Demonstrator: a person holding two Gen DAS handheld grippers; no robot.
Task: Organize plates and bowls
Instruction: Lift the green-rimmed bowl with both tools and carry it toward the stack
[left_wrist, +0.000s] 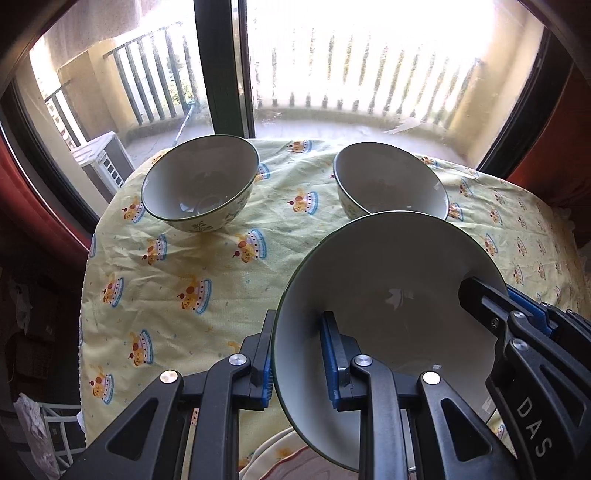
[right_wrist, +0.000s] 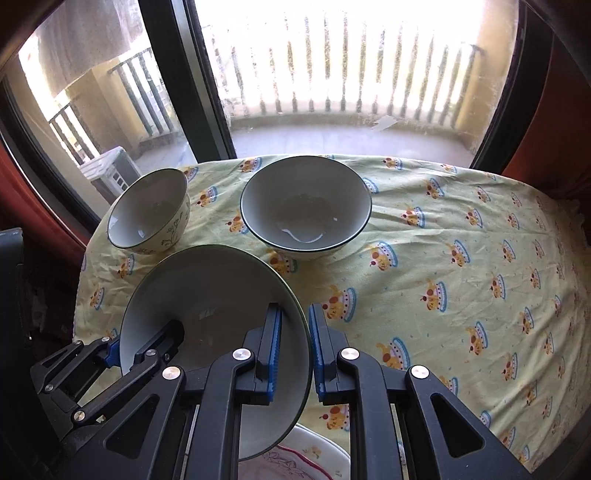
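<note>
We grip one bowl (left_wrist: 388, 280) by opposite rims — left gripper (left_wrist: 299, 354) and right gripper (right_wrist: 295, 347) jaws both clamped on it. Two more bowls (left_wrist: 201, 181) sit on the counter (left_wrist: 221, 288).

The surface (right_wrist: 461, 229) wears a wrinkled pale-yellow cloth printed with small cartoon cakes. Behind it stands a large window with a dark frame (left_wrist: 221, 70), flanked by red curtains (right_wrist: 535, 162). Beyond the glass lies a balcony with a concrete floor (right_wrist: 332, 140) and a railing (left_wrist: 351, 74) washed out by bright daylight. An air-conditioner unit (left_wrist: 105, 162) sits outside at the left.
</note>
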